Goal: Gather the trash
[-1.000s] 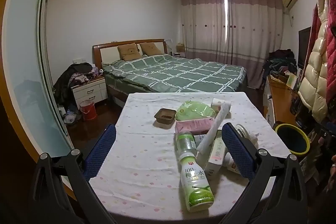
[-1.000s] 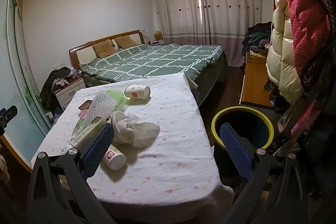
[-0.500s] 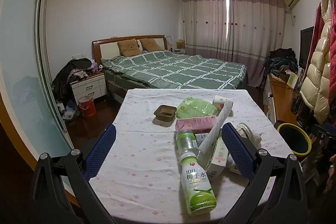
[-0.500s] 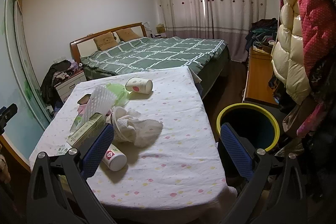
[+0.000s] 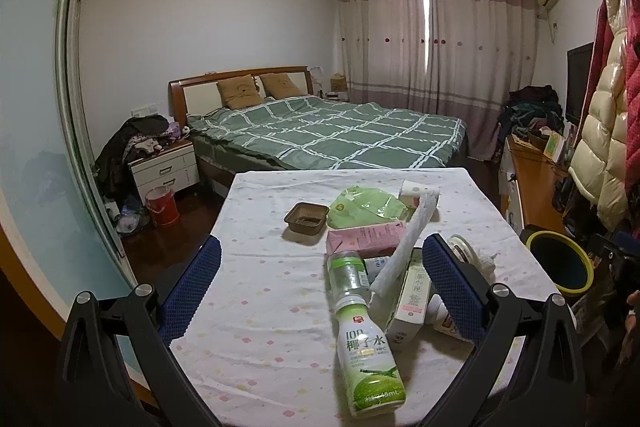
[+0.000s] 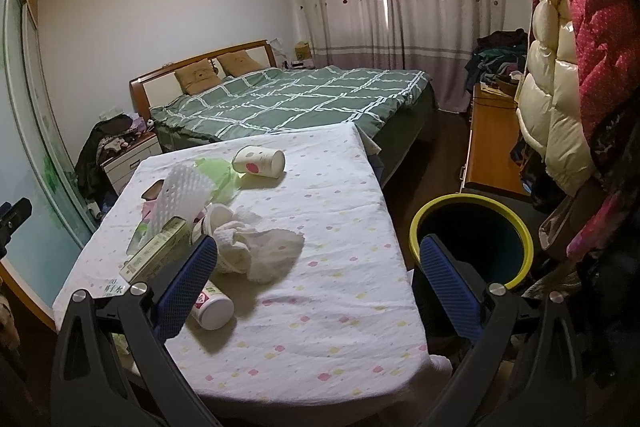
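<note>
Trash lies on a table (image 5: 256, 311) covered by a white dotted cloth. In the left wrist view a coconut water bottle (image 5: 370, 363) lies nearest, then a clear bottle (image 5: 347, 273), a pink carton (image 5: 366, 239), a white foam sleeve (image 5: 406, 247), a green bag (image 5: 366, 207) and a brown tray (image 5: 306, 217). My left gripper (image 5: 320, 287) is open above the table's near edge, holding nothing. The right wrist view shows a crumpled white tissue (image 6: 264, 247), a small bottle (image 6: 210, 305) and a paper cup (image 6: 259, 161). My right gripper (image 6: 316, 279) is open and empty over the table's near right corner.
A bin with a yellow rim (image 6: 472, 239) stands on the floor right of the table (image 6: 340, 307). A bed with a green checked cover (image 5: 328, 135) lies behind. A wooden cabinet (image 6: 490, 147) and hanging jackets (image 6: 560, 67) line the right wall. A nightstand (image 5: 164, 167) and red bucket (image 5: 162, 205) sit at left.
Both cameras have tilted slightly, so the table sits a little lower and nearer in each view. No trash has moved and both grippers stay open.
</note>
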Motion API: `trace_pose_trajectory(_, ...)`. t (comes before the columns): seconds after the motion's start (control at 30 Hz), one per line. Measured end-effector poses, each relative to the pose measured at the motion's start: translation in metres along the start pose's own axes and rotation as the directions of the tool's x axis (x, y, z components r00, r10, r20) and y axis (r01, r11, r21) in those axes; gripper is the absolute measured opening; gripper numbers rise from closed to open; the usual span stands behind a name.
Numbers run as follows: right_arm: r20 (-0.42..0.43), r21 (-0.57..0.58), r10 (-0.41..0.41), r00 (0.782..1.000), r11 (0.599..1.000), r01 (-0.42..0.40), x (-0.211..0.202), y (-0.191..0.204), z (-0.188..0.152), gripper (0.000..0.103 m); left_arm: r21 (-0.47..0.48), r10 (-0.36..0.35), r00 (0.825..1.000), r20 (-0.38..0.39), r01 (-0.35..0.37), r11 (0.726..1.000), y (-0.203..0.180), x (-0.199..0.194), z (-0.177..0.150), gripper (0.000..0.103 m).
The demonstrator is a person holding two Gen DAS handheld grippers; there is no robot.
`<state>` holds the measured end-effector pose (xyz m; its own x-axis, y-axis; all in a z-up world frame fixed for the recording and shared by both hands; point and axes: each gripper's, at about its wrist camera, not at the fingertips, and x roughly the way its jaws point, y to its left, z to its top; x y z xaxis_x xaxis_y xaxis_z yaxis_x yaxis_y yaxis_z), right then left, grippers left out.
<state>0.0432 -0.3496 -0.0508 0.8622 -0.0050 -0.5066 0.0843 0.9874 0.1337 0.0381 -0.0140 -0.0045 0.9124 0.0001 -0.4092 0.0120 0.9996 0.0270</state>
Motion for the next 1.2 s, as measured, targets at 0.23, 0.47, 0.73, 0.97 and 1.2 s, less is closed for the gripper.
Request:
trace_pose_trajectory(0.23,-0.008,0.007,-0.008,1.0,1.0,0.008,0.009,-0.004,0.0,0.097,0.021,-0.014,1.0,-0.005,0.014,1.0,-0.011,0.006,0.0,0.099)
trace_pose_trajectory(0.47,-0.03,0.001,-0.004,1.0,1.0,0.004,0.019,-0.001,-0.004,0.097,0.023,-0.018,0.999,-0.028,0.018,1.0,-0.009,0.012,-0.007,0.099)
trace_pose_trajectory(0.73,-0.035,-0.01,0.004,0.999,1.0,-0.005,0.022,0.004,-0.005,0.097,0.02,-0.016,0.999,-0.029,0.016,1.0,-0.008,0.014,-0.009,0.099)
trace_pose_trajectory(0.97,-0.031,-0.007,0.004,1.0,1.0,-0.004,0.022,0.004,-0.006,0.097,0.028,-0.02,0.999,-0.032,0.021,0.999,-0.009,0.014,-0.009,0.099)
trace_pose_trajectory(1.2,-0.028,0.002,0.003,1.0,1.0,-0.003,0.02,0.0,-0.006,0.097,0.038,-0.025,0.999,-0.031,0.026,0.999,-0.015,0.013,-0.009,0.099)
